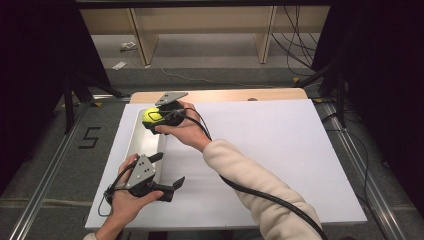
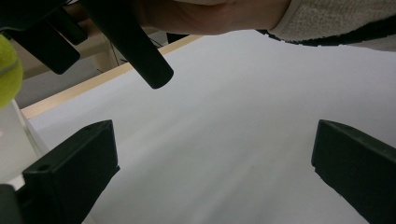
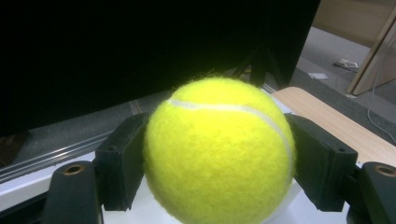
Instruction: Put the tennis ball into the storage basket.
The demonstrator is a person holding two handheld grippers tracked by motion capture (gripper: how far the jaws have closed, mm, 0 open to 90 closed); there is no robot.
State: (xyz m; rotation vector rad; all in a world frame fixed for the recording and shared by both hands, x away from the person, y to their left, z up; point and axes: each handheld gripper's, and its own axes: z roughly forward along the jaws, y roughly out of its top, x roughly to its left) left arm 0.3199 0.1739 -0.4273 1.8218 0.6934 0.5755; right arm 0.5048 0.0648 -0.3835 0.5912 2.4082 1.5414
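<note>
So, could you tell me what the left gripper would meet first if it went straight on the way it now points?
Probably nothing soon: the left gripper, jaws open, looks along bare white tabletop. The right gripper with the tennis ball sits off to one side, though depth is hard to judge.

Your right gripper [image 1: 152,116] reaches forward, arm crossing leftward, its fingers [image 3: 322,161] clamped; your left gripper [image 1: 170,172] waits near you, fingers [image 2: 74,170] spread wide.
</note>
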